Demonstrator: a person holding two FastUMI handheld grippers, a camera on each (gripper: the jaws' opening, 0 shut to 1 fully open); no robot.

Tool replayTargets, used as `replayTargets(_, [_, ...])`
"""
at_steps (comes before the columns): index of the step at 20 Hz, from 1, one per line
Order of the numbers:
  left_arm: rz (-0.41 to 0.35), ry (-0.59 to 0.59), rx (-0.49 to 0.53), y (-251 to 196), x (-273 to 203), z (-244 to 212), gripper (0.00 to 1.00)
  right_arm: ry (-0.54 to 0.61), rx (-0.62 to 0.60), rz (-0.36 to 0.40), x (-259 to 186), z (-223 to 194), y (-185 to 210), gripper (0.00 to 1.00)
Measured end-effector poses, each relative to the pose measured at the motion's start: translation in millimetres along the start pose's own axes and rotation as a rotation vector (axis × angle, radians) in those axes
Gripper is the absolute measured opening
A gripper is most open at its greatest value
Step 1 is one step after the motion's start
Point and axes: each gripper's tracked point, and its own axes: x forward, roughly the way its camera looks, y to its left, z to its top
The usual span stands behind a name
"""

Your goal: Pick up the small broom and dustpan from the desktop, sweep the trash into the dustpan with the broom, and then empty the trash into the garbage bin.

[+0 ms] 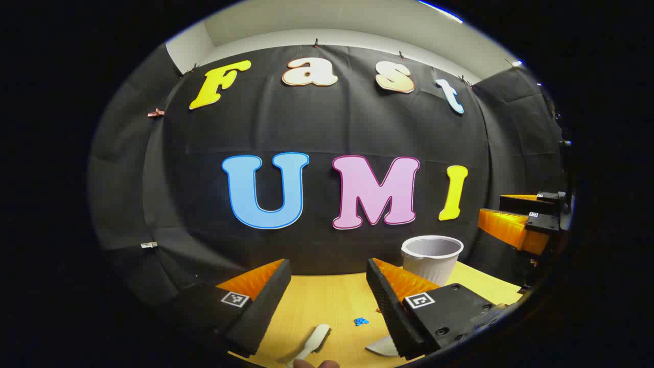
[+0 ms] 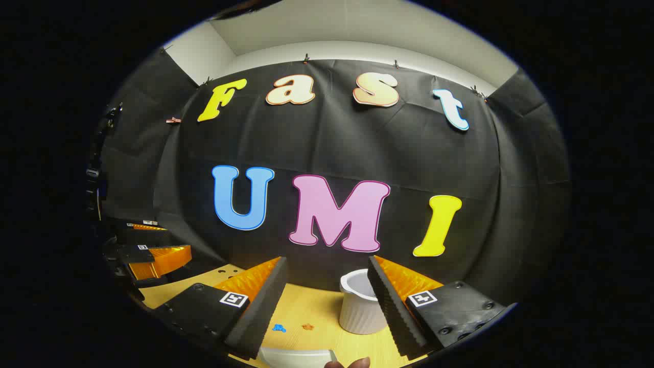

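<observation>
Both pairs of fingers stand spread wide with nothing between them: the left gripper hangs above the near part of the yellow desktop, and the right gripper hovers likewise, each seen off to the side in the other's view. In the left gripper view the small white broom lies flat just below the fingers, bristle end pointing away, with a pale edge of the dustpan beside the right-hand finger; in the right gripper view the dustpan lies at the bottom edge. Blue trash and an orange scrap lie near each other farther in, and the white ribbed garbage bin stands upright toward the back. Broom and dustpan look like light, stiff, smooth plastic, likely to skid; each is probably best pinched squarely across its handle.
</observation>
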Motion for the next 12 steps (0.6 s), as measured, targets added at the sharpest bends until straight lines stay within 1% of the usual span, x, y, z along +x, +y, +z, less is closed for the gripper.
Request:
replayTargets(6, [-0.011, 0.005, -0.001, -1.4, -2.6, -3.0, 0.95, 0.007, -0.005, -0.008, -3.8, -2.7, 1.7, 0.97])
replayTargets(7, [-0.013, 0.006, 0.0, -1.0, -2.5, -3.8, 0.95, 0.008, -0.005, -0.008, -2.4, -1.7, 2.1, 0.96])
replayTargets(8, [-0.014, 0.009, 0.001, -0.4, -2.7, -3.8, 0.94, 0.007, -0.007, -0.01, -3.2, -1.5, 1.1, 0.97])
replayTargets(12, [-0.018, 0.012, 0.0, 1.3, -4.4, -5.8, 0.95, 0.008, -0.015, -0.01, -4.3, -1.5, 2.2, 0.97])
